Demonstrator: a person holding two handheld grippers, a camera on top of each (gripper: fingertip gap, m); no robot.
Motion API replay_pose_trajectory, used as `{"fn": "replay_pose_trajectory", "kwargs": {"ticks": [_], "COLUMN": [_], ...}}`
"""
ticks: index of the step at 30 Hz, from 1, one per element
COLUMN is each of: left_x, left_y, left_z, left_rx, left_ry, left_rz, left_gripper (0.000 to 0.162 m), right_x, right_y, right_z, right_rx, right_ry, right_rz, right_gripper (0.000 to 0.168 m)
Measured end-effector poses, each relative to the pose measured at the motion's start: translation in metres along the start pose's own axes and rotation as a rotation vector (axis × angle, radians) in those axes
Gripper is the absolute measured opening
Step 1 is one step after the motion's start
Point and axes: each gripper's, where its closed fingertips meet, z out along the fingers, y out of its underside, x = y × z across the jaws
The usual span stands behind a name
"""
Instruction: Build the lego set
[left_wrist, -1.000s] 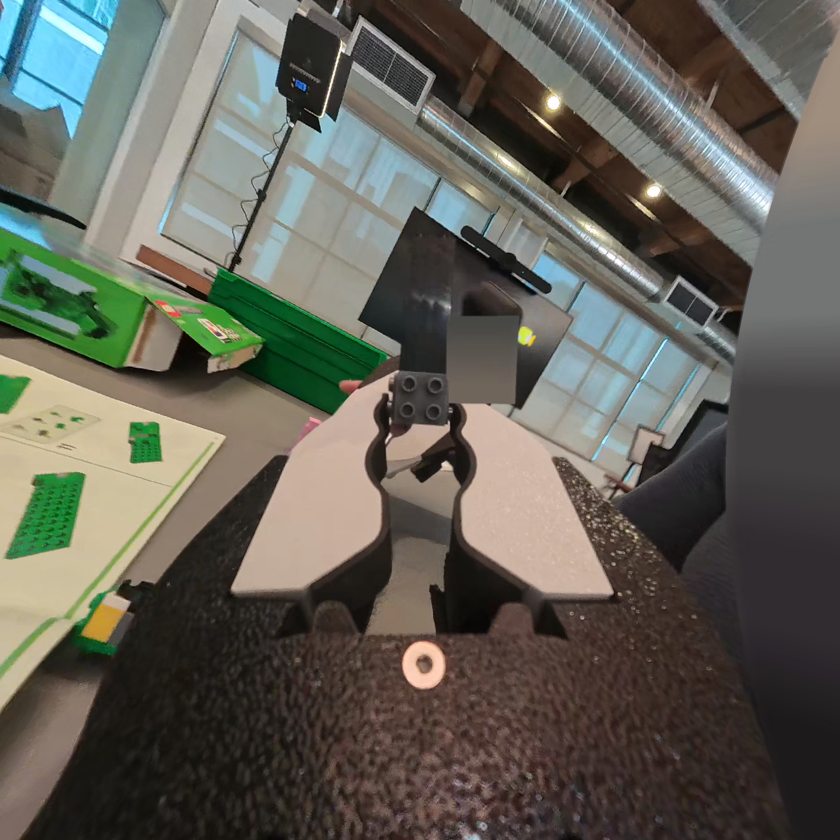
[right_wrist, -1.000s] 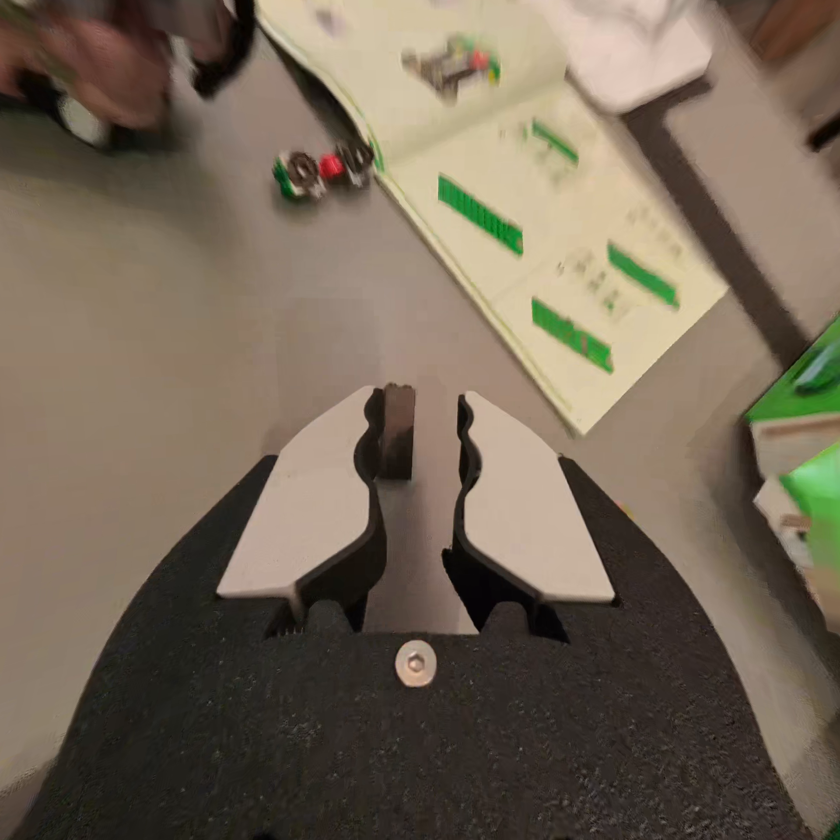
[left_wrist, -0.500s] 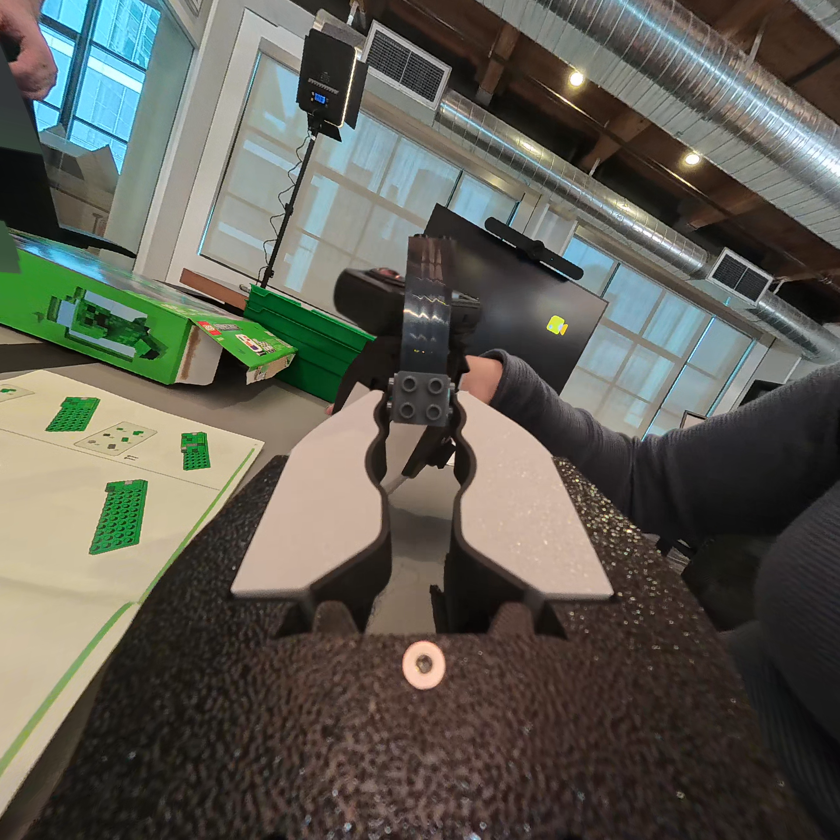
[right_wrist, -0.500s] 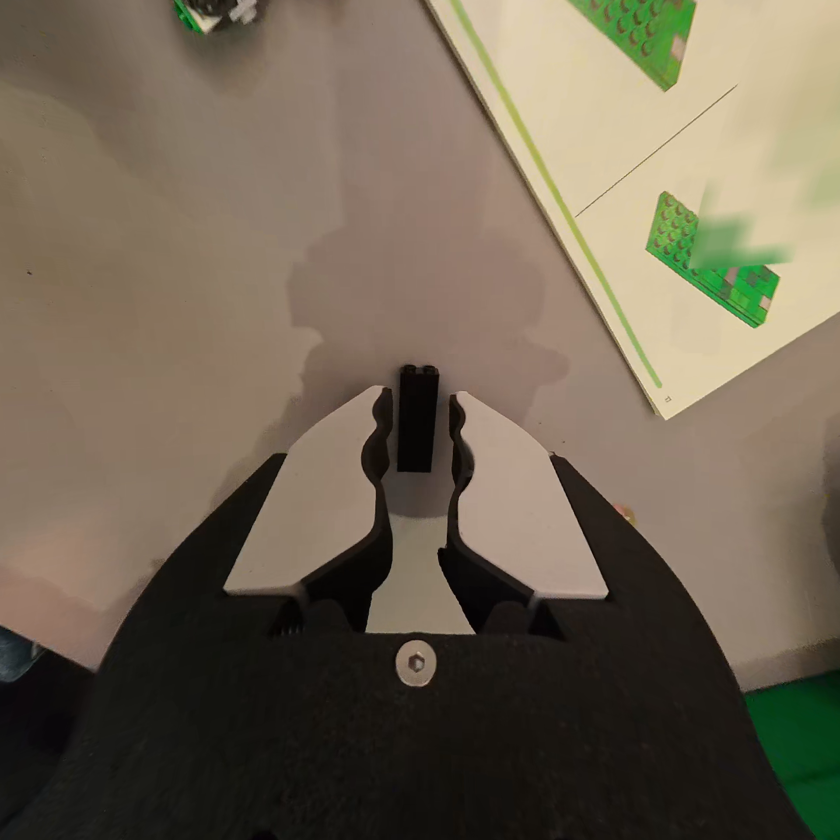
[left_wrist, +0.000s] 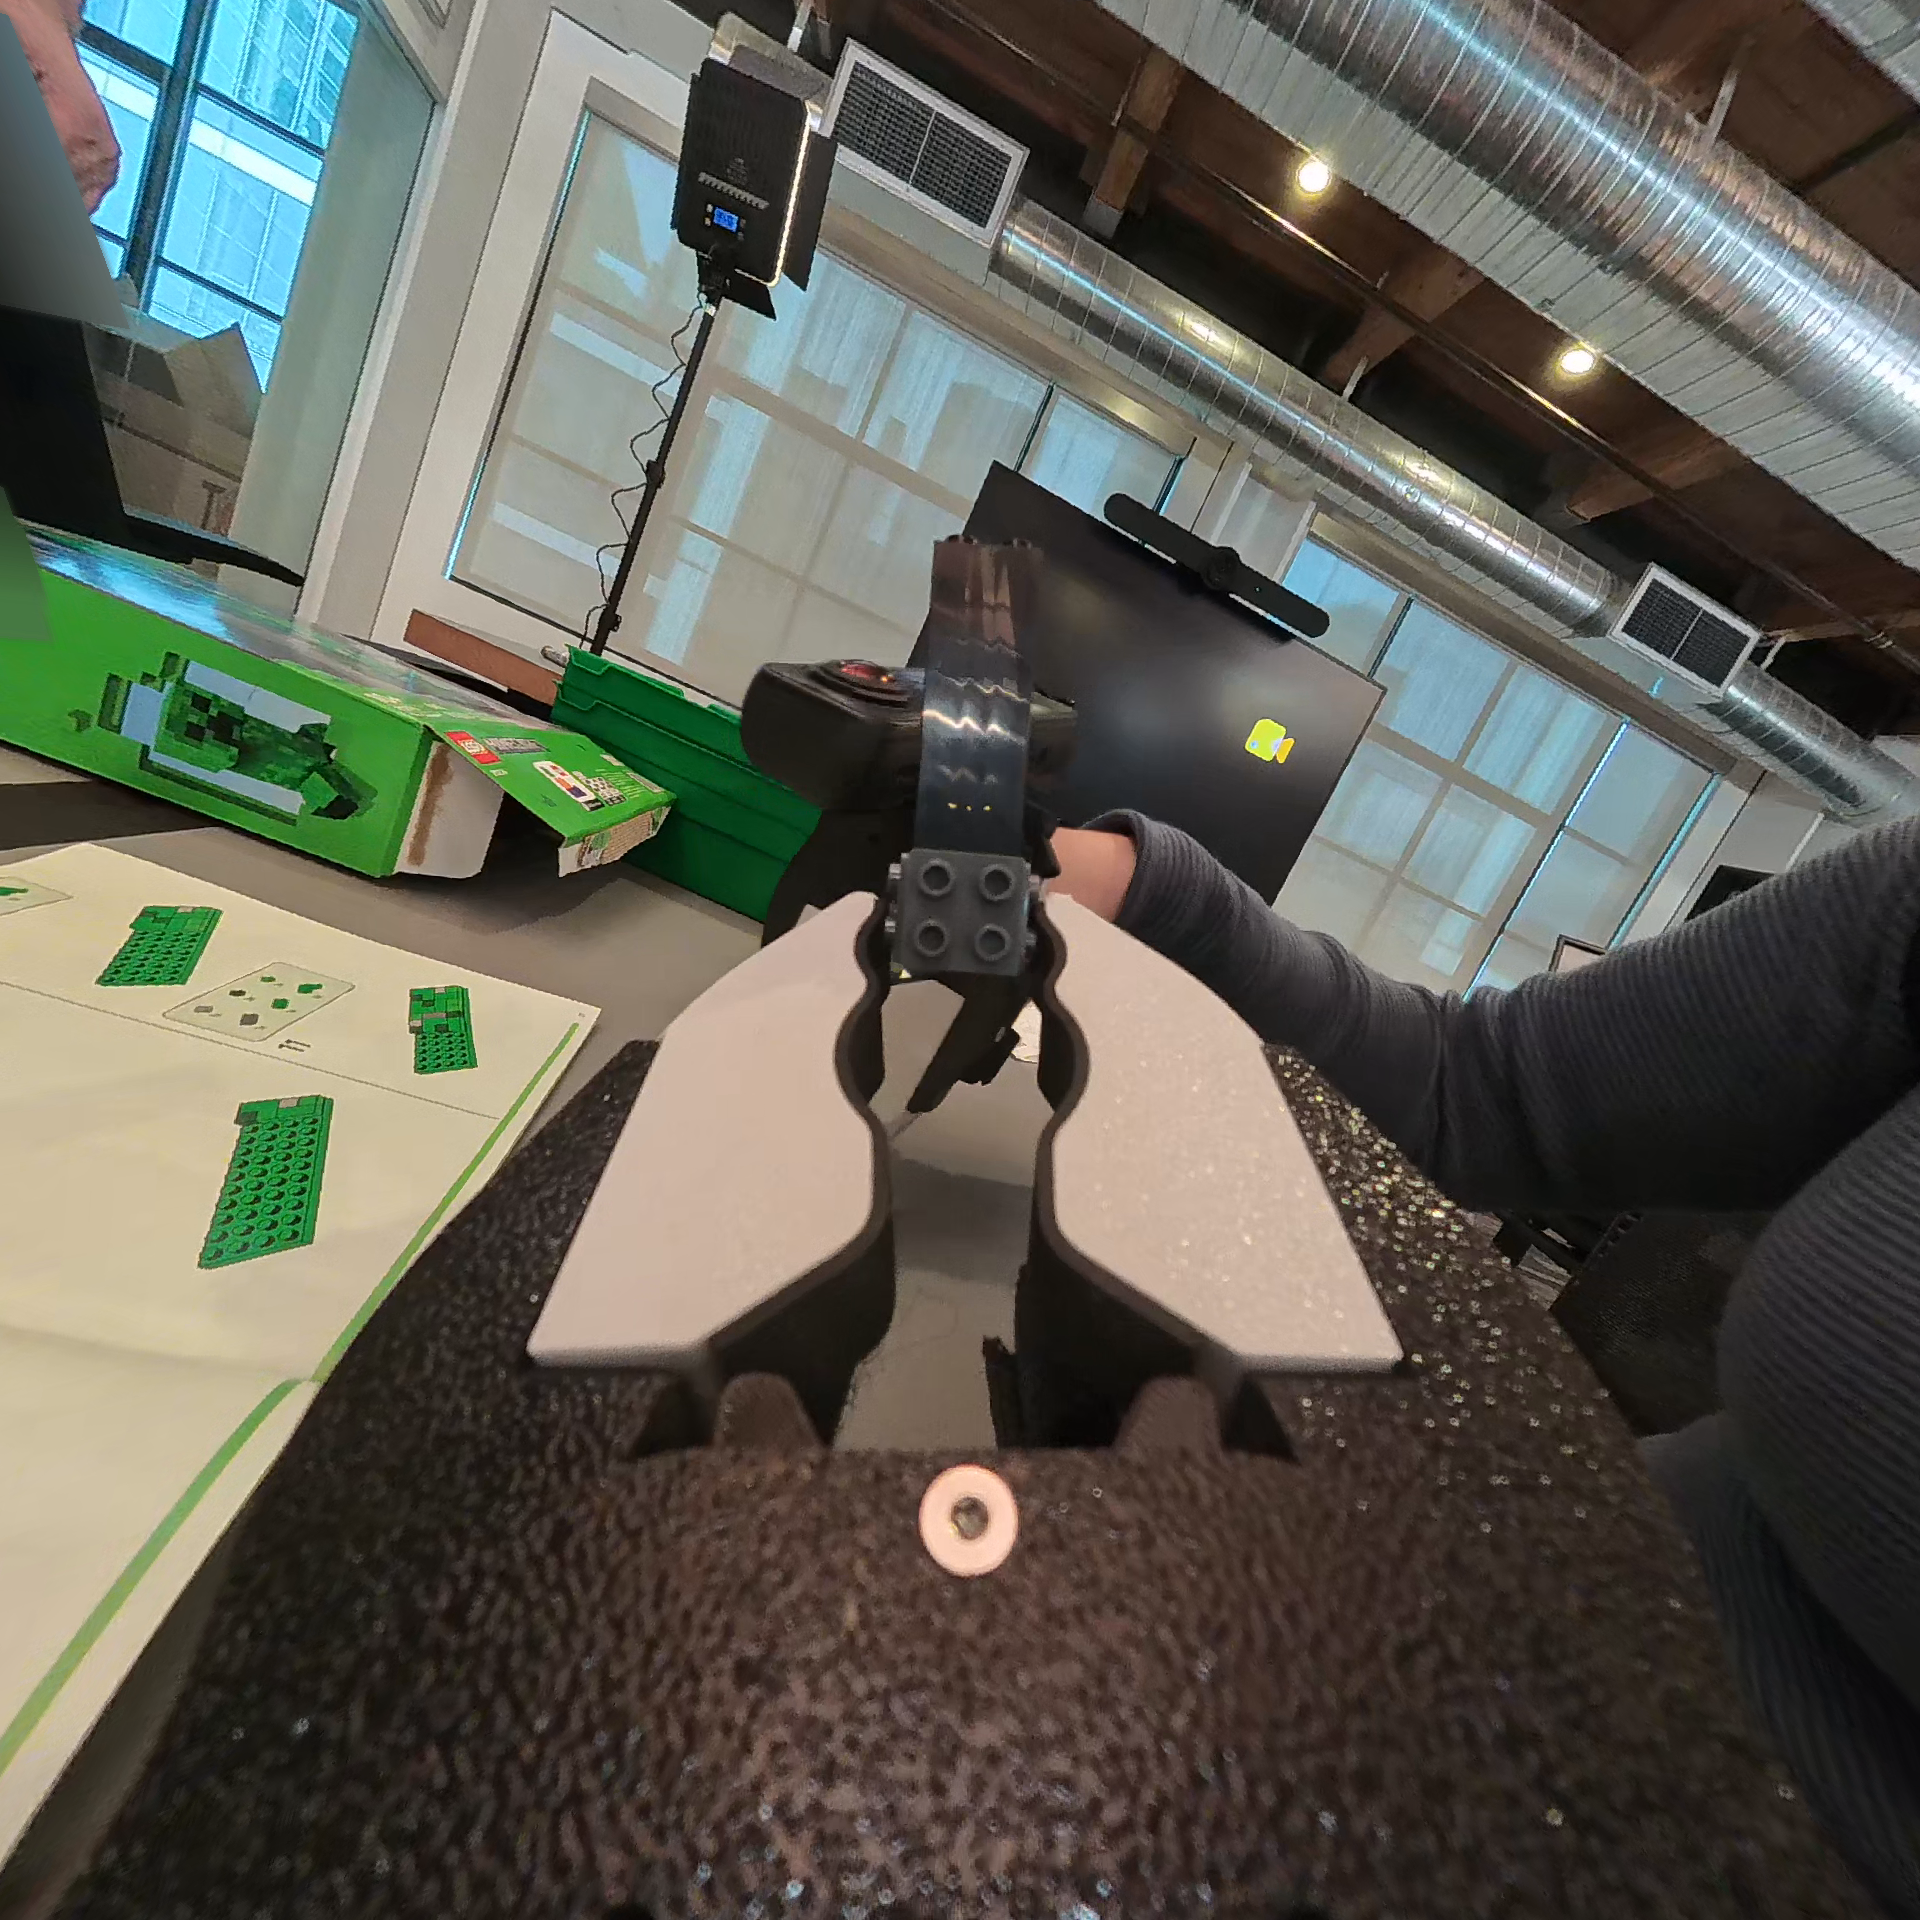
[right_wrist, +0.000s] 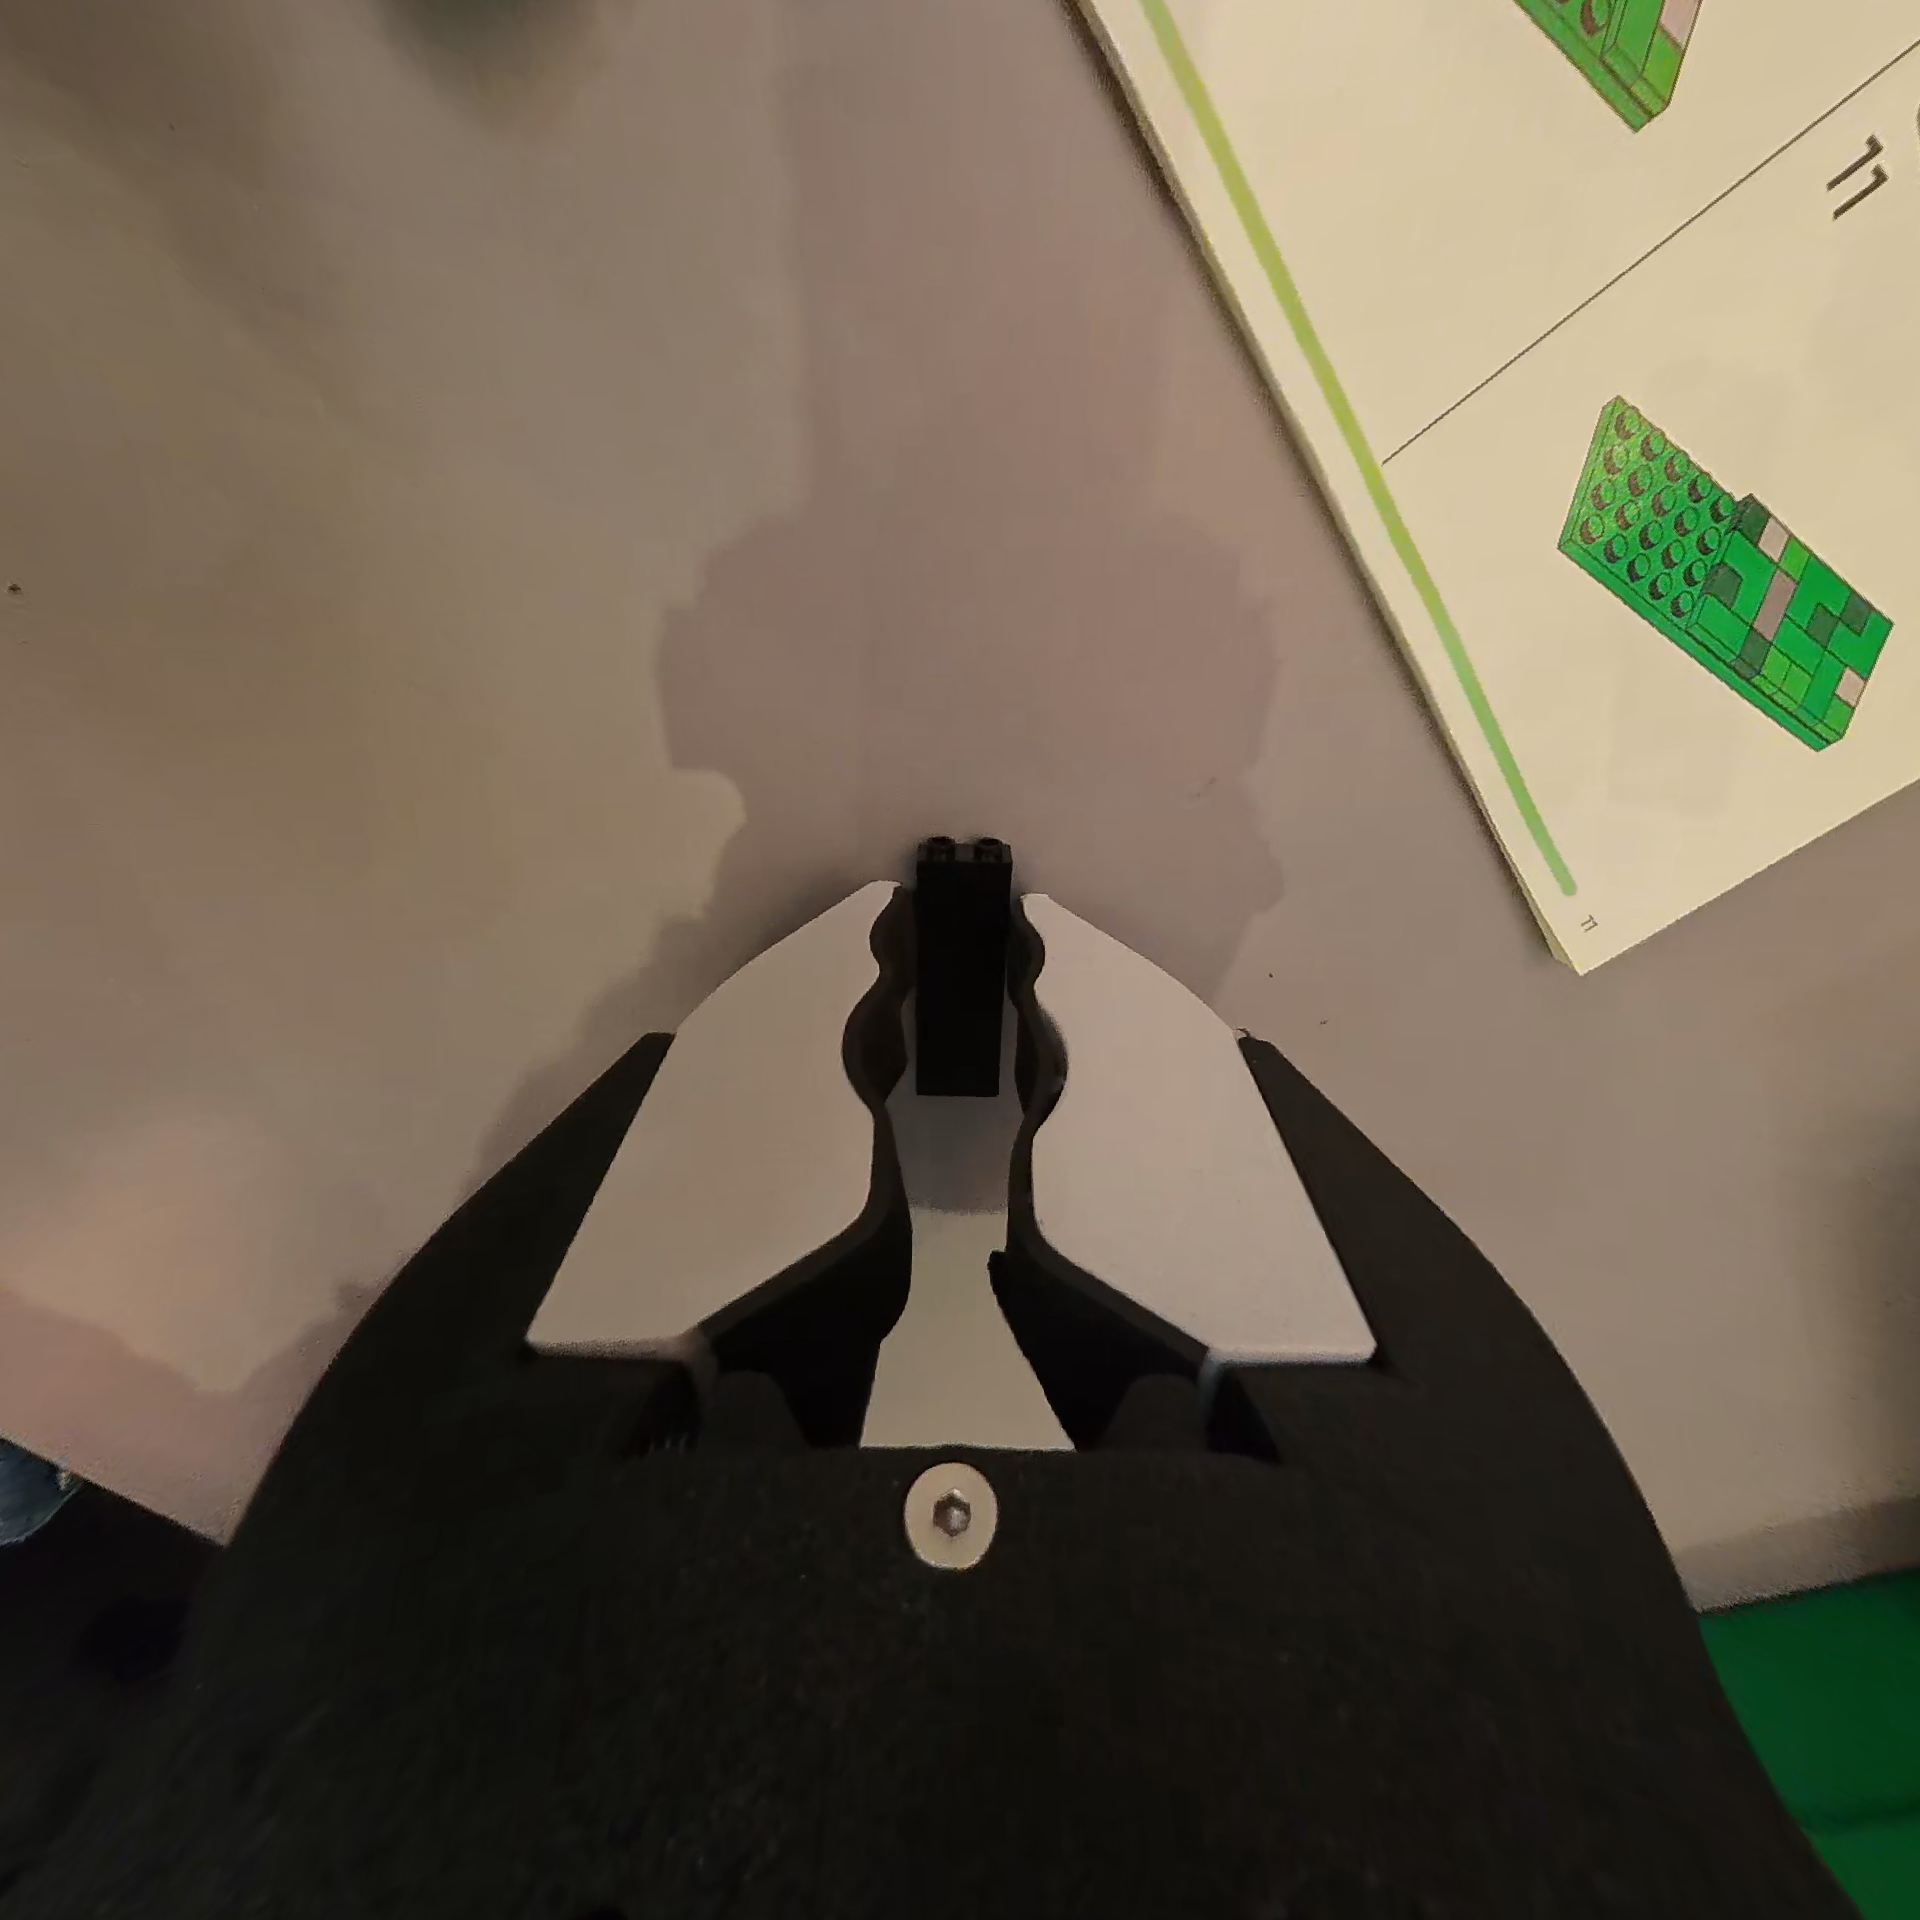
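Note:
My left gripper (left_wrist: 961, 940) is shut on a dark grey 2x2 brick (left_wrist: 961, 923), studs facing the camera, held above the table. A tall glossy black piece (left_wrist: 977, 686) rises right behind it; I cannot tell whether they are joined. Beyond it, a hand (left_wrist: 1091, 862) in a dark sleeve holds the other gripper's black body (left_wrist: 831, 727), which points down. In the right wrist view, my right gripper (right_wrist: 959, 906) points down at the grey table (right_wrist: 416, 520). Its jaws close on a tall black brick (right_wrist: 961, 987) with two studs facing the table.
An open instruction booklet lies on the table, left in the left wrist view (left_wrist: 208, 1195) and upper right in the right wrist view (right_wrist: 1610, 312). An opened green box (left_wrist: 260, 727) and a green bin (left_wrist: 686, 790) stand behind it. A light stand (left_wrist: 743, 197) and dark screen (left_wrist: 1195, 727) are farther back. My hands' fingertips stand some 15 centimeters from each other.
The right gripper has swung down toward the table and its jaws have narrowed onto the black brick. The left gripper still holds the grey brick; the other hand came into view behind it.

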Motion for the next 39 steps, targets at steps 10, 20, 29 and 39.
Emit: {"fn": "replay_pose_trajectory", "kwargs": {"ticks": [10, 20, 29, 39], "left_x": [-0.002, -0.002, 0.000, 0.002], "left_y": [-0.002, -0.002, 0.000, 0.001], "left_z": [-0.001, -0.002, -0.001, 0.001], "left_rx": [0.013, 0.014, 0.011, 0.009], "left_ry": [-0.009, -0.008, -0.001, 0.008], "left_rz": [0.001, 0.008, 0.014, 0.007], "left_gripper": [0.025, 0.025, 0.025, 0.025], "right_x": [0.024, 0.020, 0.015, 0.018], "right_y": [-0.043, -0.054, -0.055, -0.054], "right_z": [-0.054, -0.112, -0.110, -0.109], "right_rx": [0.662, 1.422, 1.489, 1.478], "right_ry": [0.209, 0.506, 0.464, 0.503], "right_rz": [0.076, 0.079, 0.075, 0.071], "right_gripper": [0.016, 0.016, 0.016, 0.016]}}
